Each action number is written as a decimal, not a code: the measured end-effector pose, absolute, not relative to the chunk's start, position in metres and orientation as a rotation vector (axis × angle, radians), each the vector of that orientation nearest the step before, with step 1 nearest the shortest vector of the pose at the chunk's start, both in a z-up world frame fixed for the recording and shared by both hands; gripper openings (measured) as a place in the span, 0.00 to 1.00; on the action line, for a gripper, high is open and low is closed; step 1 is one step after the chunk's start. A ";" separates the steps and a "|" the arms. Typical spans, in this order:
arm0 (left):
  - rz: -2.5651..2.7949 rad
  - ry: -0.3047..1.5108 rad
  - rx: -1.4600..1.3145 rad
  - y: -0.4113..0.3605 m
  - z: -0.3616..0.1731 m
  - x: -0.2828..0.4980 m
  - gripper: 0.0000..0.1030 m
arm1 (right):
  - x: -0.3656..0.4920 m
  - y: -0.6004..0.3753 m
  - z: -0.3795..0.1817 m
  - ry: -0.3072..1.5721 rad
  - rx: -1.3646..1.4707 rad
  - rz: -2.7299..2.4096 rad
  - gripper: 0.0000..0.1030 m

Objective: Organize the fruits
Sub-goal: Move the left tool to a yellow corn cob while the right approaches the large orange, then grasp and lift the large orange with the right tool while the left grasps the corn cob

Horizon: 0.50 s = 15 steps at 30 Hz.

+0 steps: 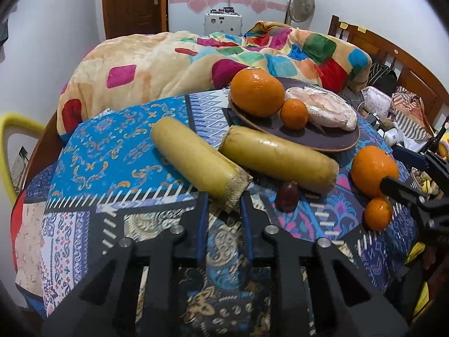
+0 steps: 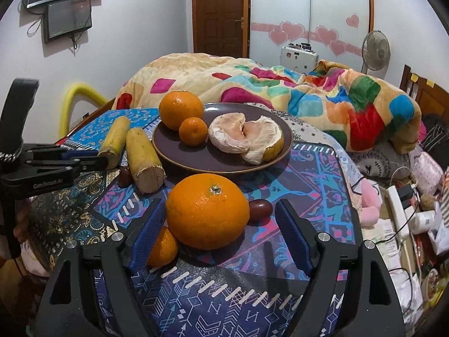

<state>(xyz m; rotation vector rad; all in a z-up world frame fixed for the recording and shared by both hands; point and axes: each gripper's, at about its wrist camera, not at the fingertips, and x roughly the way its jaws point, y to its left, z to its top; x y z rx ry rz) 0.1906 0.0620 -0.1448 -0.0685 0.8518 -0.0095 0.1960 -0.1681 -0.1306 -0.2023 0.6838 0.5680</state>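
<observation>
A dark plate point(image 2: 174, 151) point(image 1: 331, 140) holds a large orange point(image 2: 181, 109), a small mandarin point(image 2: 193, 130) and peeled pomelo pieces point(image 2: 244, 137). Two yellow sugarcane sticks point(image 1: 193, 163) point(image 1: 280, 157) lie on the patterned cloth. My left gripper point(image 1: 224, 205) has its jaws closed around the cut end of the near stick. My right gripper point(image 2: 220, 219) is open around a large orange point(image 2: 207, 210) on the cloth, with a small mandarin point(image 2: 164, 247) by its left finger and a dark red date point(image 2: 259, 207) behind. Another date point(image 1: 286, 196) lies near the sticks.
The fruit lies on a table covered with a blue patterned cloth point(image 1: 112, 163). A bed with a colourful blanket point(image 2: 280, 90) is behind. Cables, a power strip point(image 2: 398, 210) and clutter sit at the right. A yellow chair back point(image 1: 16, 129) is at left.
</observation>
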 end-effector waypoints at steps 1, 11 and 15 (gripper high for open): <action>-0.001 0.850 -0.065 0.064 -0.145 0.188 0.14 | 0.196 -0.168 -0.131 0.686 -0.200 0.570 0.75; 0.017 0.845 -0.024 0.077 -0.141 0.165 0.00 | 0.197 -0.165 -0.134 0.732 -0.169 0.619 0.59; 0.012 0.852 -0.047 0.085 -0.135 0.158 0.00 | 0.194 -0.164 -0.131 0.717 -0.171 0.617 0.57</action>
